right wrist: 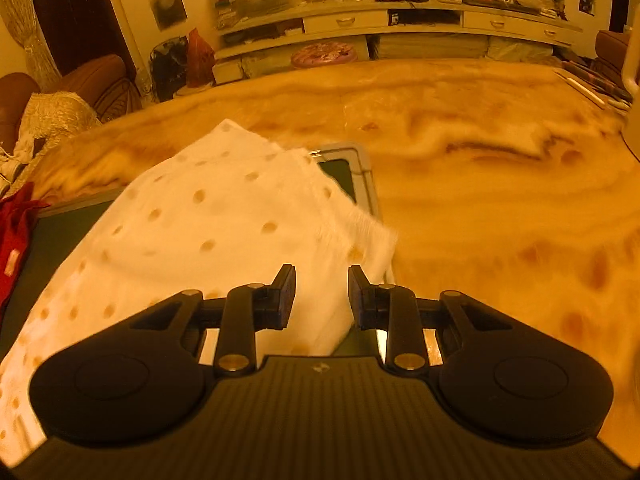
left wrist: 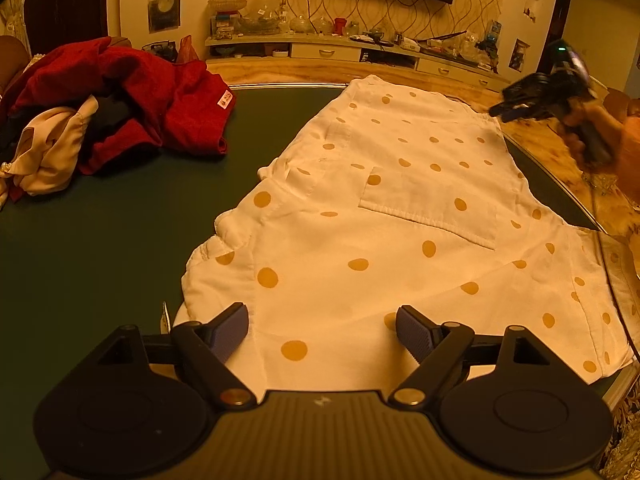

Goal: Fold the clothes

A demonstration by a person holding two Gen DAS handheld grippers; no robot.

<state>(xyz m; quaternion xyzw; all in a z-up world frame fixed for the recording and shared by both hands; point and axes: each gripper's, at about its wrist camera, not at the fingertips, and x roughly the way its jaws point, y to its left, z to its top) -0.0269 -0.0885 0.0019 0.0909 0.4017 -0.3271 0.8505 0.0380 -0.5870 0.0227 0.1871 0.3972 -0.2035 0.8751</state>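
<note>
A white garment with yellow dots (left wrist: 400,208) lies spread flat on the dark green table (left wrist: 100,248), a pocket facing up. My left gripper (left wrist: 320,314) hovers over its near edge, jaws wide apart and nothing between them. In the left wrist view my right gripper (left wrist: 500,110) hangs in a hand off the garment's far right corner, above the table's edge. The right wrist view is blurred. There my right gripper (right wrist: 322,280) stands partly open over the garment's right edge (right wrist: 224,220), with no cloth pinched between the pads.
A heap of red, beige and dark clothes (left wrist: 128,112) lies at the table's far left. The table's metal-rimmed corner (right wrist: 362,176) borders a marbled yellow floor (right wrist: 500,208). A low cabinet (left wrist: 340,51) crowded with glassware stands along the far wall under a television.
</note>
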